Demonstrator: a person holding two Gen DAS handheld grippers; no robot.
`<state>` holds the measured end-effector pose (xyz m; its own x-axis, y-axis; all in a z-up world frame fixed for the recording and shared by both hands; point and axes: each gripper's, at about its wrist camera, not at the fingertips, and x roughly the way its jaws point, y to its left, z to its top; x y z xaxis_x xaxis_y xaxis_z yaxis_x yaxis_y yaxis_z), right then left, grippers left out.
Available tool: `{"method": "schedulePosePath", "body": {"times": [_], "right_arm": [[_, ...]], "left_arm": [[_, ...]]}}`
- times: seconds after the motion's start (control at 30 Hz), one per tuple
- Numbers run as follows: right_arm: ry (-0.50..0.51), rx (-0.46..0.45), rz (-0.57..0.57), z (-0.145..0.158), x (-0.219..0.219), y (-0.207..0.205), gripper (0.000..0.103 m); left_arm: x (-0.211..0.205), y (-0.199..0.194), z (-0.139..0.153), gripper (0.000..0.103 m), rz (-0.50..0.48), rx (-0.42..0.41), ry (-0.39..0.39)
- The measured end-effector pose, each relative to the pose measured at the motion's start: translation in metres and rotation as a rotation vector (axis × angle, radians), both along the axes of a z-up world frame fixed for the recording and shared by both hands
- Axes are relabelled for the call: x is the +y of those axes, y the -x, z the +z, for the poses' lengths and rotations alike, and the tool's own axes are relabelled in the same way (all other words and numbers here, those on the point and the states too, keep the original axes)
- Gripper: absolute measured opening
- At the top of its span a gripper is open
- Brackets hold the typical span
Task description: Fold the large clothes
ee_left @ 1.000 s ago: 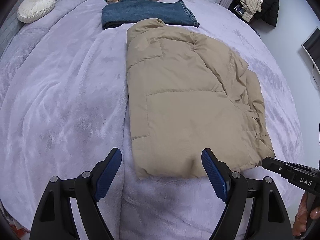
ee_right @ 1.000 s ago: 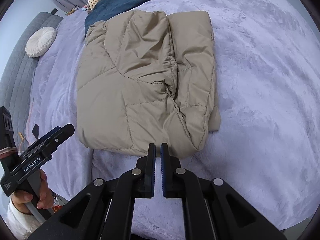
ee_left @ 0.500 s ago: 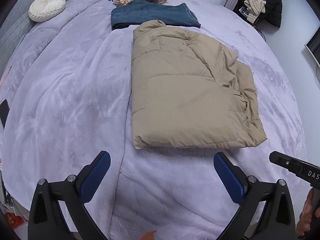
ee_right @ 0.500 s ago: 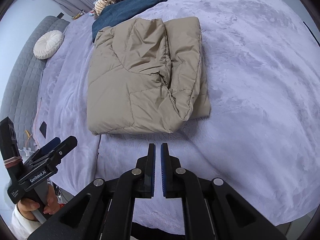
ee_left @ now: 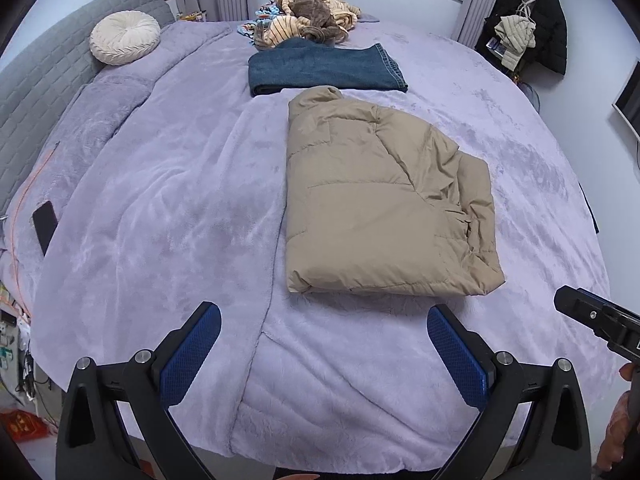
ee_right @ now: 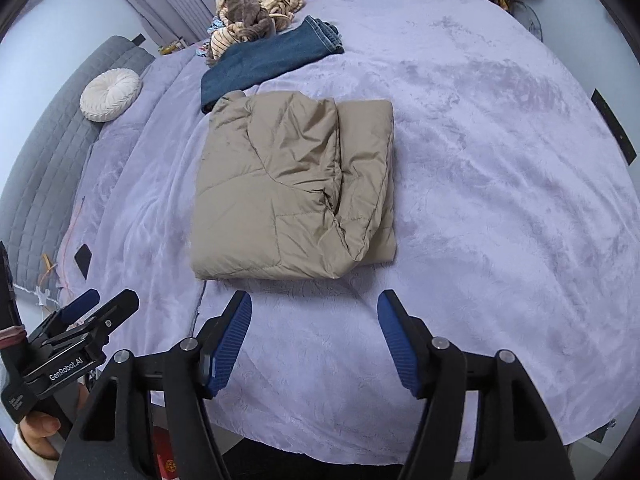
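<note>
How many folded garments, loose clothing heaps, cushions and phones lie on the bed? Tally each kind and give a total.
Folded garments: 2, tan puffer jacket and blue jeans
Loose clothing heaps: 1, pile
Cushions: 1, round cream cushion
Phones: 1, dark phone
Total: 5

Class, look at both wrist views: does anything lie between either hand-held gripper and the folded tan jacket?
Nothing visible does. Only bare purple blanket separates the left hand-held gripper and right hand-held gripper from the tan jacket.

Round white cushion [ee_left: 125, 37] by grey headboard [ee_left: 48, 80]; black phone [ee_left: 45, 225].
</note>
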<state>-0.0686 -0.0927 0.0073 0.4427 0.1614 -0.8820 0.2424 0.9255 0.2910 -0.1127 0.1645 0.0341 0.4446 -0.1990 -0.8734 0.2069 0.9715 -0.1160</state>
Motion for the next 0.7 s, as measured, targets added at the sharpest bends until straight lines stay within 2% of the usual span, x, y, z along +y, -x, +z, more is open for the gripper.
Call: {"method": "schedulePosePath", "body": {"times": [0.07,0.1,0.3,0.4,0.7], "right_arm": [[0.024,-0.019,0.003,0.01,0.002,0.003,0.075],[0.041,-0.03,0.0,0.015,0.003,0.004,0.081],[0.1,-0.062,0.003,0.032,0.013,0.003,0.085],[0.123,-0.084,-0.014,0.039,0.02,0.0,0.103],[0.153,-0.111,-0.072,0.054,0.038,-0.012,0.103]], "left_arm": [[0.002,0.003,0.008,0.103,0.002,-0.013,0.002],[0.002,0.004,0.012,0.103,0.003,-0.022,0.003],[0.009,-0.001,0.033,0.103,-0.005,-0.064,0.0],[0.016,-0.007,0.041,0.103,-0.015,-0.078,-0.011],[0.037,-0.019,0.052,0.103,-0.02,-0.097,-0.033]]}}
